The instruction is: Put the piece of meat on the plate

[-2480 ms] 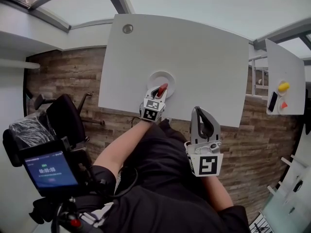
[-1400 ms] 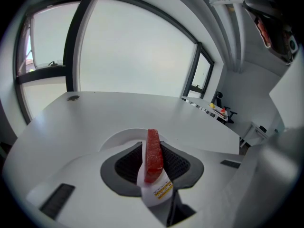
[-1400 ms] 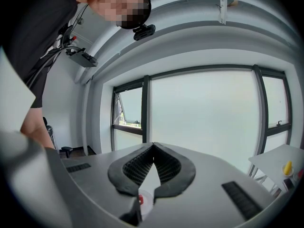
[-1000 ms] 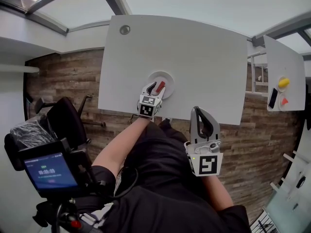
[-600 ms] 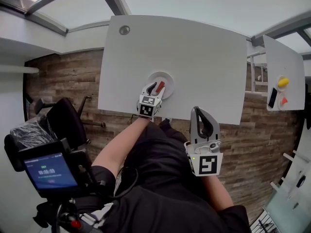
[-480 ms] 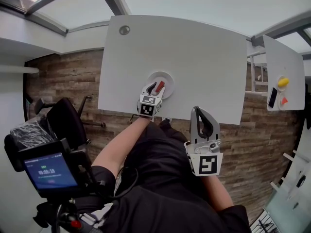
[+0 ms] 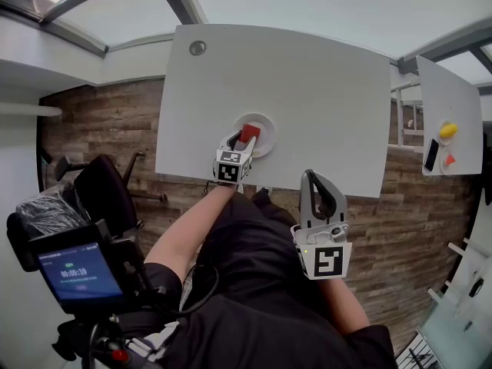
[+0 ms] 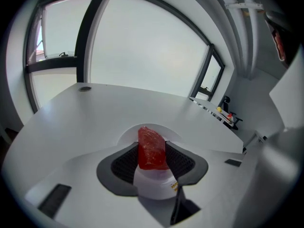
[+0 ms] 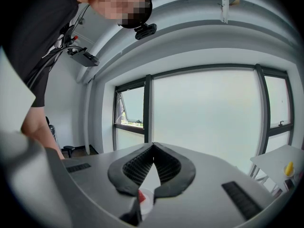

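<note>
The red piece of meat (image 7: 248, 134) is over the small round white plate (image 7: 262, 121), near the front edge of the white table (image 7: 307, 83). My left gripper (image 7: 241, 138) reaches over that edge. In the left gripper view the meat (image 8: 151, 147) stands upright and fills the gap between the two dark pads (image 8: 124, 163). The left gripper (image 8: 152, 146) is shut on it, and the plate's far rim (image 8: 147, 128) curves behind. My right gripper (image 7: 321, 197) hangs off the table above the person's lap, shut with nothing in it. Its tips meet in the right gripper view (image 9: 153, 147).
A round grommet hole (image 7: 197, 48) sits at the table's far left corner. A second white table (image 7: 453, 106) at the right carries a yellow object (image 7: 448, 131), a red one (image 7: 450, 161) and a dark phone (image 7: 432, 158). A black chair (image 7: 104, 191) and a screen rig (image 7: 77, 271) stand at the left.
The left gripper has shifted slightly left and turned, so the meat now shows a broader red face over the plate. The right gripper has stayed in place.
</note>
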